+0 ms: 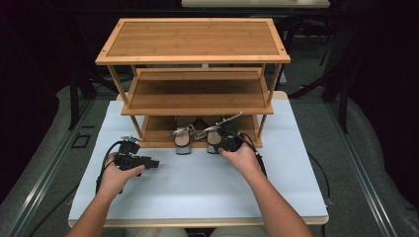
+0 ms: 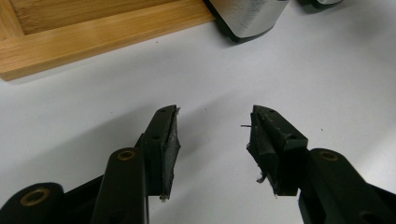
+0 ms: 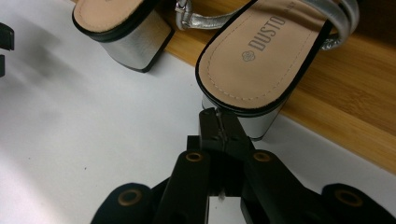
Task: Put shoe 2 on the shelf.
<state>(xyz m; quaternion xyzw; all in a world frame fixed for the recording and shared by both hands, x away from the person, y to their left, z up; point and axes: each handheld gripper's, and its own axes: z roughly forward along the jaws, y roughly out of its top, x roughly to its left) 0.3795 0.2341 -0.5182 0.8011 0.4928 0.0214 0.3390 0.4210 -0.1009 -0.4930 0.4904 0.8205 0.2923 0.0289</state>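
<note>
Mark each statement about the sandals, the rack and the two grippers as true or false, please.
1. Two sandals sit at the lowest shelf of the rack. True.
2. The left gripper holds a sandal. False: its fingers stand apart over bare table.
3. The right gripper is shut. True; its tips are at a sandal's heel.
4. The top shelf holds shoes. False: it is bare.

Two silver block-heeled sandals [image 1: 197,137] with tan insoles, side by side, toes on rack's [image 1: 153,139] bottom shelf, heels overhanging the table [image 1: 197,187]
</note>
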